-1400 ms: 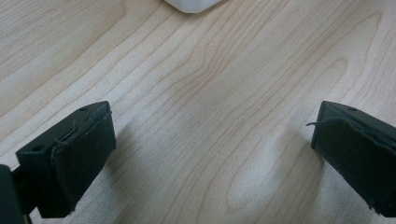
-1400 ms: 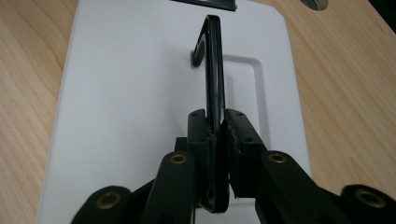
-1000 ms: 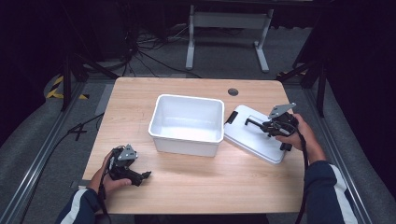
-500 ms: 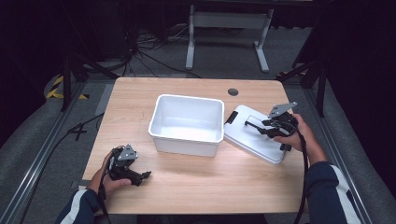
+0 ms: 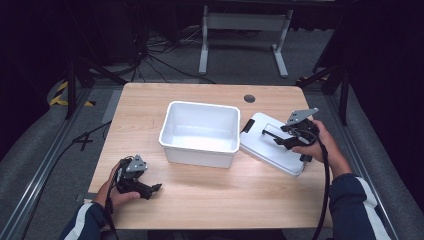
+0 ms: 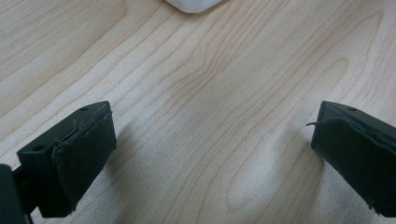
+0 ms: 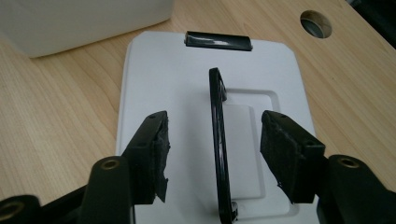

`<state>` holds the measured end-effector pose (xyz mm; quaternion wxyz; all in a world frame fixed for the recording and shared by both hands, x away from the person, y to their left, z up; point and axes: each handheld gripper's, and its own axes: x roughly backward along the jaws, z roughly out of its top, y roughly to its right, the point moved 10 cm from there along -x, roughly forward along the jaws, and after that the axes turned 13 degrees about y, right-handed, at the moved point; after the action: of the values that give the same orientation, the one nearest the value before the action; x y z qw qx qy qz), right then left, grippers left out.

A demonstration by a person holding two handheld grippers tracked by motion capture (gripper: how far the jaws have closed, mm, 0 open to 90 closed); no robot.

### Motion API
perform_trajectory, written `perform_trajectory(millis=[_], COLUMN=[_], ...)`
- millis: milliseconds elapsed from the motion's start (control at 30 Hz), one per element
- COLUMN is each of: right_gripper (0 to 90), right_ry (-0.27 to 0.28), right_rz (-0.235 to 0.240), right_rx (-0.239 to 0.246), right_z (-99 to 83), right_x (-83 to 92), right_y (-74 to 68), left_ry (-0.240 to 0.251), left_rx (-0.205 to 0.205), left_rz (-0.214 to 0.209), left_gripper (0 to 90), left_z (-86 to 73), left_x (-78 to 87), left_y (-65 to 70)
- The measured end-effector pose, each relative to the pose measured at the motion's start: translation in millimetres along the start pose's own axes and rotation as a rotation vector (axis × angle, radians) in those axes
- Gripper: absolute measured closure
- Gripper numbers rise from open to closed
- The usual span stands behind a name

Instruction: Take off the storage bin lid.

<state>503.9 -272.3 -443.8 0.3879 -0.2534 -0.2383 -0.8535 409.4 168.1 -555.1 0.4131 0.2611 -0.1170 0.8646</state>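
The table (image 5: 210, 200) is pale wood with a wavy brown grain, and a round dark hole (image 5: 249, 98) sits in it toward one o'clock. The tub (image 5: 200, 131) at the middle is plain white inside and out. The lid (image 7: 154, 84) at three o'clock is white too, with a black handle (image 7: 218, 140) standing on it and a glossy black clip (image 7: 218, 40) at its far edge. Both grippers are black with matt black pads (image 7: 161, 154); the right gripper (image 5: 289, 137) and left gripper (image 5: 150, 189) each carry a grey plate. The sleeves (image 5: 357, 205) are navy with white stripes. Yellow-and-black tape (image 5: 62, 95) marks the grey floor at ten o'clock.

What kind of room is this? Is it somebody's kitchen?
Probably not a kitchen: it looks like a lab or recording studio. A wooden table stands alone amid dark surroundings, cables trail over the grey floor, and a metal stand stands behind it.
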Motion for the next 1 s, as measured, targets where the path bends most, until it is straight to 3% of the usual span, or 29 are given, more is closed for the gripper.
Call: perform_trajectory(millis=[400, 567, 767, 1000], right_gripper=[33.5, 33.4, 34.8, 33.4], right_ry=[0.024, 0.013, 0.059, 0.059], right_rz=[-0.041, -0.052, -0.068, -0.083], right_rx=[-0.016, -0.016, -0.001, 0.011], right_z=[-1.1, -5.2, -1.7, -6.6], right_x=[14.8, 20.3, 36.8, 50.8], right_y=[-5.7, -9.4, -14.7, -20.6], left_ry=[-0.003, -0.003, -0.003, -0.002], left_rx=[0.002, 0.001, 0.001, 0.002], left_rz=[0.002, 0.002, 0.002, 0.002], left_gripper=[0.4, 0.4, 0.4, 0.4], left_z=[-0.4, -0.4, -0.3, -0.3], left_x=[0.6, 0.6, 0.6, 0.6], left_y=[-0.1, -0.2, -0.2, -0.1])
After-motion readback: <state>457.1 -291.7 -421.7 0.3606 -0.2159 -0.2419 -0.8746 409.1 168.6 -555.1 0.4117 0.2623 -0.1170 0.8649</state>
